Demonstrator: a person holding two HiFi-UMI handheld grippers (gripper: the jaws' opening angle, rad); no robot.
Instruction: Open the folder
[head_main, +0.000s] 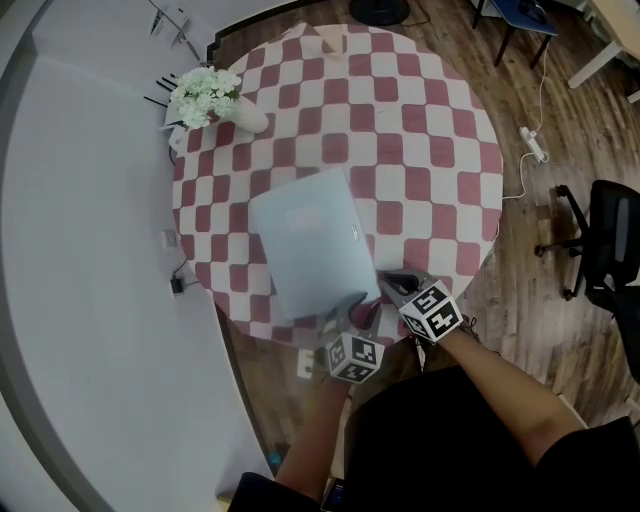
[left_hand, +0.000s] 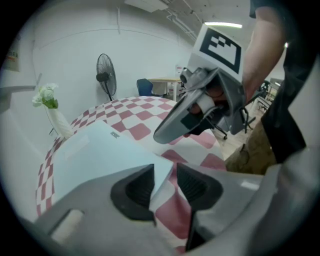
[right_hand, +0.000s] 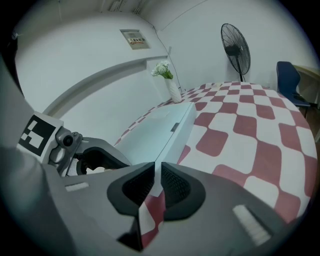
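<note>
— Folder (head_main: 310, 240) position, please: where does it lie?
— Flat and closed on the round table (head_main: 483, 150), on the red and white checked cloth (head_main: 420, 110), toward the edge nearest the person. It is pale blue-grey and turned a little askew, and its near right corner lies by the 2 grippers.
— How does the left gripper (left_hand: 165, 184) stand?
— Its 2 jaws are clearly apart. In the left gripper view the near corner of the folder shows in the gap between the dark pads (left_hand: 136, 190). Neither pad presses on it, so the gripper holds nothing.
— And the right gripper (right_hand: 157, 184)?
— Its jaws are only a narrow slit apart. In the right gripper view the folder's thick side edge runs up toward that slit, and cloth shows through below it. I see nothing pinched between its pads (right_hand: 176, 187). In the head view its tips sit just beside the folder's near right corner, close to the left gripper.
— Anything else on the table?
— 1 white vase (head_main: 247, 118) of white flowers at the far left rim, well apart from the folder.
— And off the table?
— 1 standing fan (left_hand: 105, 78) beyond it, and 1 black office chair (head_main: 605, 250) on the wooden floor (head_main: 560, 190) at the right.
</note>
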